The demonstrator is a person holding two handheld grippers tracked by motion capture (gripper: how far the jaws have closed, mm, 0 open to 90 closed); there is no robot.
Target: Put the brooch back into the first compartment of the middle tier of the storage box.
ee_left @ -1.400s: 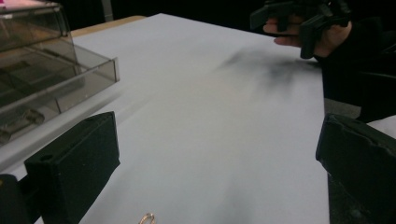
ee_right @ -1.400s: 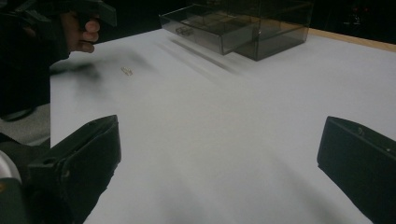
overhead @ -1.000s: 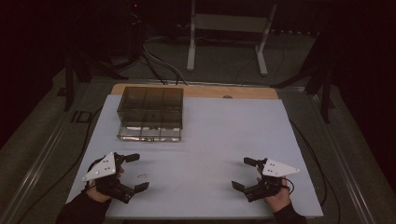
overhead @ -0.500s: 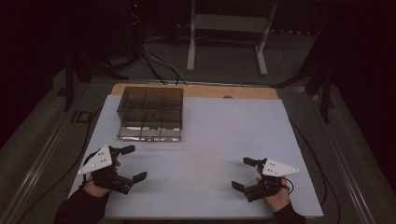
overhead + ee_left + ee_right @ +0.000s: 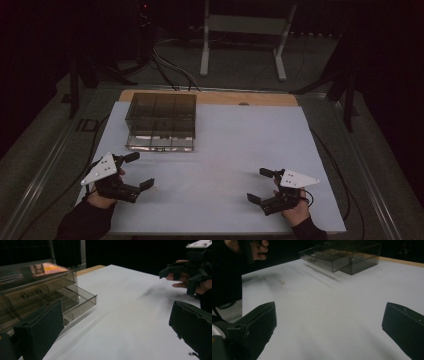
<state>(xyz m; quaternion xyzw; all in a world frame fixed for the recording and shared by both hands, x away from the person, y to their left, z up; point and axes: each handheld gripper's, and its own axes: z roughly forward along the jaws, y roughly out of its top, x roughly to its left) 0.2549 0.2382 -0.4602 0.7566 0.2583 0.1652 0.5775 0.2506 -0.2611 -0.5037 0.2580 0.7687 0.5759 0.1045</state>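
Note:
A smoky clear drawer box [image 5: 161, 116] stands at the back left of the white table top [image 5: 235, 135], its bottom drawer [image 5: 160, 143] pulled out a little. My left gripper [image 5: 142, 170] hovers open in front of the box, empty. In the left gripper view the box [image 5: 32, 285] and its open drawer [image 5: 80, 301] lie just beyond the left jaw, with several small parts inside. My right gripper [image 5: 257, 185] is open and empty near the front right. A tiny pale object [image 5: 282, 282] lies on the sheet close to the left gripper.
A wooden strip [image 5: 210, 97] runs along the table's far edge behind the white sheet. Cables [image 5: 170, 75] and a metal stand [image 5: 240, 30] sit on the dark floor beyond. Dark metal rails [image 5: 45, 170] flank both sides of the table.
My left gripper has shifted slightly forward toward the box and turned in the hand. The right gripper has stayed where it was.

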